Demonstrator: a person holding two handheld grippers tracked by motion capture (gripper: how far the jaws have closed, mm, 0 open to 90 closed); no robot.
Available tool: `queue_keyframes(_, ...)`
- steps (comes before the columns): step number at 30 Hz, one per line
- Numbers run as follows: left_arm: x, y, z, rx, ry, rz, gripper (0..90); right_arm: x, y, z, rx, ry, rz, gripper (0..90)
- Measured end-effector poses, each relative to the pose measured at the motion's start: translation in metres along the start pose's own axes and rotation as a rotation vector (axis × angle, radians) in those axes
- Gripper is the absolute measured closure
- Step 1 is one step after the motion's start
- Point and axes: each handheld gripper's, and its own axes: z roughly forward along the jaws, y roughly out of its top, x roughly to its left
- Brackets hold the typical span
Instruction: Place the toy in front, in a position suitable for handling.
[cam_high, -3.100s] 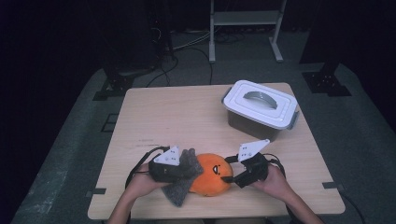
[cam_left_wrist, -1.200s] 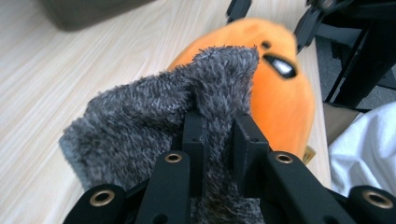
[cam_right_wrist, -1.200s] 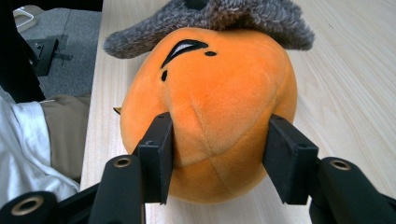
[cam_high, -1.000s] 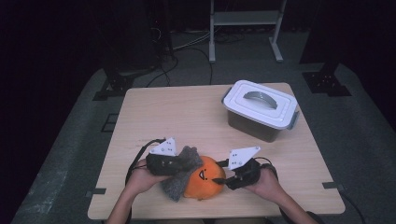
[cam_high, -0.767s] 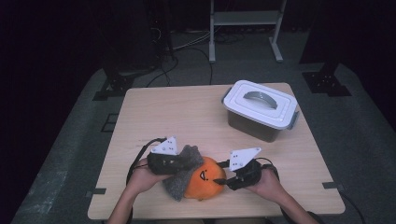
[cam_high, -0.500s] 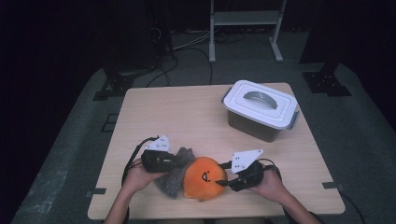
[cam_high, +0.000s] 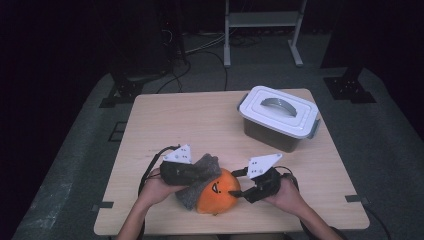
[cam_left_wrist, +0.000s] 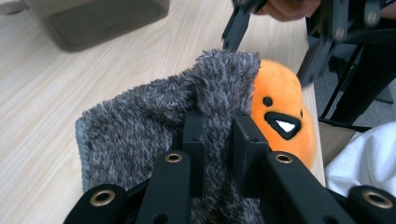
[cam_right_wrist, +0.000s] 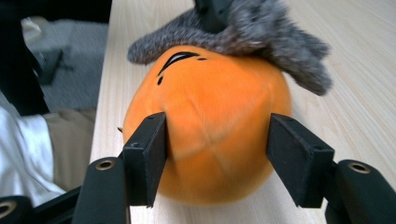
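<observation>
The left gripper (cam_left_wrist: 215, 135) pinches the grey fuzzy sock (cam_left_wrist: 154, 121); the right gripper (cam_right_wrist: 217, 154), its jaws just opening, straddles the orange plush toy (cam_right_wrist: 210, 116); the sock seems to be going over the toy, so next comes regripping the toy and tugging.

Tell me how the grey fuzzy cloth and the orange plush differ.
The grey fuzzy cloth is shaggy and limp, draped in folds; the orange plush is smooth, round and stuffed. The cloth is plain, the plush has a stitched black face. The left tongs pinch the cloth; the right tongs straddle the plush. Both are soft and touch.
</observation>
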Motion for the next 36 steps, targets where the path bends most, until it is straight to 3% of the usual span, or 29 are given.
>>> queue_keyframes(4, -0.004, 0.005, 0.001, -0.001, 0.003, 0.017, 77.4, -0.005, -0.002, 0.003, 0.002, 0.031, 0.035, 42.7)
queue_keyframes(7, -0.009, 0.013, 0.003, 0.005, 0.003, 0.043, 77.5, -0.002, 0.001, 0.006, 0.015, 0.022, 0.018, 50.5)
queue_keyframes(10, -0.016, 0.023, 0.003, -0.022, -0.032, 0.065, 77.5, 0.003, 0.005, 0.007, 0.008, 0.01, 0.005, 53.5)
queue_keyframes(13, -0.022, 0.028, 0.007, 0.001, -0.019, 0.097, 77.4, 0.007, 0.007, 0.008, 0.019, -0.003, -0.015, 56.1)
queue_keyframes(19, -0.012, 0.015, 0.005, -0.001, -0.039, 0.046, 77.3, 0.001, 0.0, 0.004, 0.034, -0.006, 0.02, 60.1)
queue_keyframes(25, -0.015, 0.008, 0.001, 0.016, -0.08, 0.06, 76.7, -0.01, -0.007, 0.001, 0.04, -0.016, 0.087, 61.9)
queue_keyframes(29, -0.015, 0.009, 0.003, 0.035, -0.057, 0.068, 76.9, -0.011, -0.006, 0.002, 0.037, -0.018, 0.105, 62.6)
queue_keyframes(30, -0.013, 0.008, 0.003, 0.044, -0.013, 0.06, 77.4, -0.01, -0.005, 0.002, 0.036, -0.018, 0.101, 62.9)
queue_keyframes(32, -0.01, 0.007, 0.002, 0.052, 0.03, 0.052, 77.8, -0.005, -0.002, 0.003, 0.03, -0.012, 0.108, 63.0)
queue_keyframes(36, -0.005, 0.004, 0.0, 0.045, 0.034, 0.018, 77.7, 0.005, 0.003, 0.006, 0.031, 0.012, 0.064, 59.7)
